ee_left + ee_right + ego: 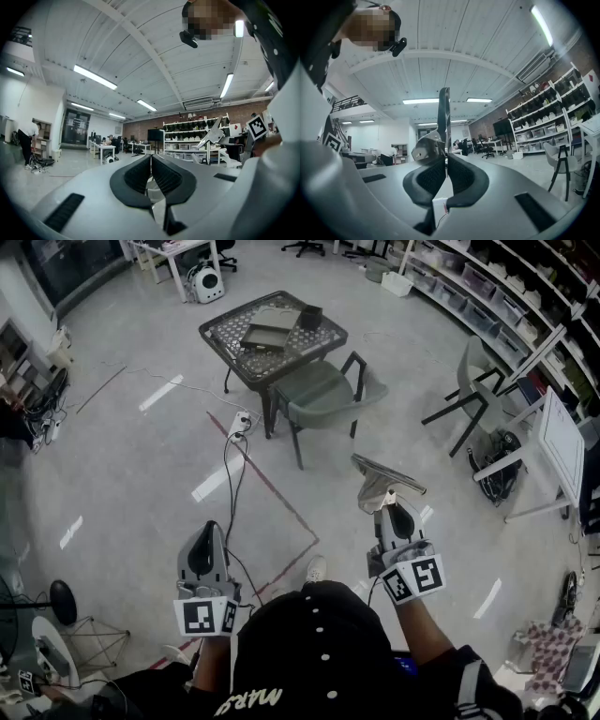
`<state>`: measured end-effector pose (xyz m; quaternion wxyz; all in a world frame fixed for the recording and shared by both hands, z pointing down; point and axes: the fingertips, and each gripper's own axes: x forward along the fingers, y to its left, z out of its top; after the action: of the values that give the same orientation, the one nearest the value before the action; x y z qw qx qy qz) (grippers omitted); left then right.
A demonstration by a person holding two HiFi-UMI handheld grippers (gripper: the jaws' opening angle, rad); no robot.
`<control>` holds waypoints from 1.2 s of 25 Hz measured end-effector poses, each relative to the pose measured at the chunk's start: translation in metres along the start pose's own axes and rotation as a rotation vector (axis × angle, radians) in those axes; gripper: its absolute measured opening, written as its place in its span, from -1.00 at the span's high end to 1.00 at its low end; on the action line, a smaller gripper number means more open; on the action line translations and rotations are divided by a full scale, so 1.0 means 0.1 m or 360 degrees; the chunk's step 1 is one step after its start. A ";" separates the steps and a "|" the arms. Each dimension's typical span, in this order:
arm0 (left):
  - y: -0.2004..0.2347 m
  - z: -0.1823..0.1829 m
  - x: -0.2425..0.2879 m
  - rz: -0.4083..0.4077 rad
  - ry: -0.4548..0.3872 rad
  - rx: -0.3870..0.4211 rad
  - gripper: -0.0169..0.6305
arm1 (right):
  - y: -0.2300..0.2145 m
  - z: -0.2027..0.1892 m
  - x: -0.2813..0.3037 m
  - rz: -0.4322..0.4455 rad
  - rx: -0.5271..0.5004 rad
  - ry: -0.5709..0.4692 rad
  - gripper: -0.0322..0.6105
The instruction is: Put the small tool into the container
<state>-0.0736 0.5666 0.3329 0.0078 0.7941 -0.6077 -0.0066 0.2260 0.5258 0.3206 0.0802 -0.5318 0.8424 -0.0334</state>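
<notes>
A perforated dark table (225, 334) is seen at 12 o'clock on the grey floor (131, 474), well apart from the person. A grey-green chair (323, 395) is set against its near side, at 6 o'clock from the table. A flat grey container (267, 337) lies on the tabletop. The left gripper (208, 532) (151, 173) is held at 10 o'clock from the person's cap (314, 643), its jaws closed together with nothing between them. The right gripper (386, 510) (445, 171) is held at 1 o'clock, its jaws clamped on the small tool (384, 479) (444, 122), a flat metal blade raised above the floor, well short of the table.
</notes>
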 end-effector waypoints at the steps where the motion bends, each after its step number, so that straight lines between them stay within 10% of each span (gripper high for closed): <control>1: -0.01 0.01 0.01 -0.0002 -0.0002 0.0001 0.85 | 0.00 0.00 0.00 -0.0001 0.0000 0.0000 0.85; 30: -0.23 -0.01 0.56 0.0067 0.0018 0.0027 0.85 | -0.49 0.02 0.38 0.0086 -0.0013 -0.0013 0.85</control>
<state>-0.0363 0.5182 0.3330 0.0045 0.7812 -0.6243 0.0032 0.2542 0.4702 0.3218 0.0822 -0.5092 0.8563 -0.0256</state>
